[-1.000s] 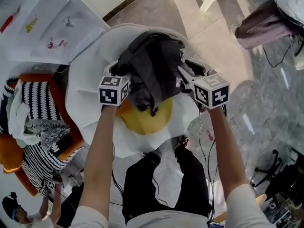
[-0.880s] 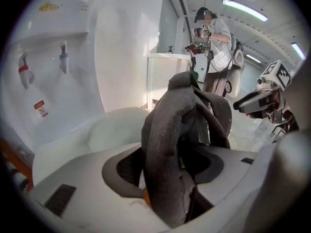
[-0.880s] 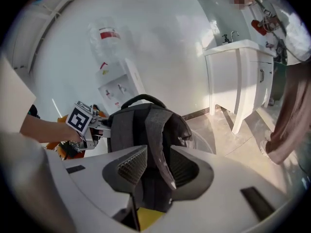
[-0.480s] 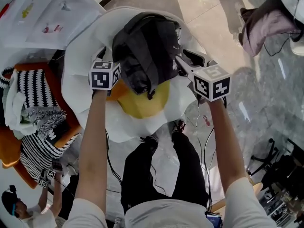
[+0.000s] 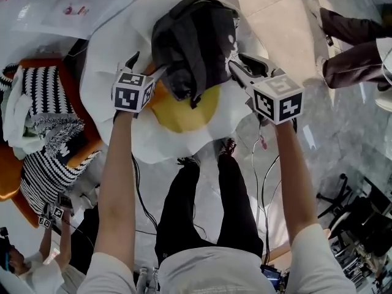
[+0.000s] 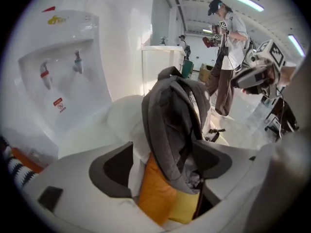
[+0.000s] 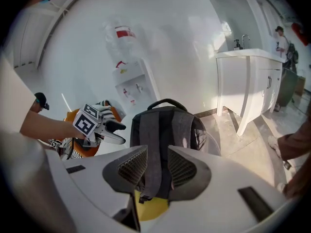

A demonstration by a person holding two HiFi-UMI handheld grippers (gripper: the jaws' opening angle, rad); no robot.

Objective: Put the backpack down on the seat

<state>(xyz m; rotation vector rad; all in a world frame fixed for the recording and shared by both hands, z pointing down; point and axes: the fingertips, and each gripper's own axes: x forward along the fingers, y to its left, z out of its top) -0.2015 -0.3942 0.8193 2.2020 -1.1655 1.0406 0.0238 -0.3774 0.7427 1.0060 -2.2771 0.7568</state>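
Observation:
The dark grey backpack (image 5: 193, 41) stands upright on the white egg-shaped seat (image 5: 116, 48), its bottom on the yellow cushion (image 5: 184, 109). My left gripper (image 5: 147, 67) is at its left side. Its jaws have just been opening and now stand wide. In the left gripper view the backpack (image 6: 175, 130) shows between them, with no pad pressing on it. My right gripper (image 5: 236, 63) is just off the pack's right side, open. In the right gripper view a strap of the backpack (image 7: 165, 125) shows through the gap beyond the pads.
An orange chair with black-and-white striped cushions (image 5: 43, 121) stands left of the seat. A water dispenser (image 6: 63, 72) and a white sink cabinet (image 7: 252, 76) line the wall. A person (image 6: 226, 47) stands beyond. Cables (image 5: 263, 182) trail on the marble floor.
The left gripper's jaws have opened and come off the backpack. The pack now stands free on the seat. Both grippers have drawn back a little from it.

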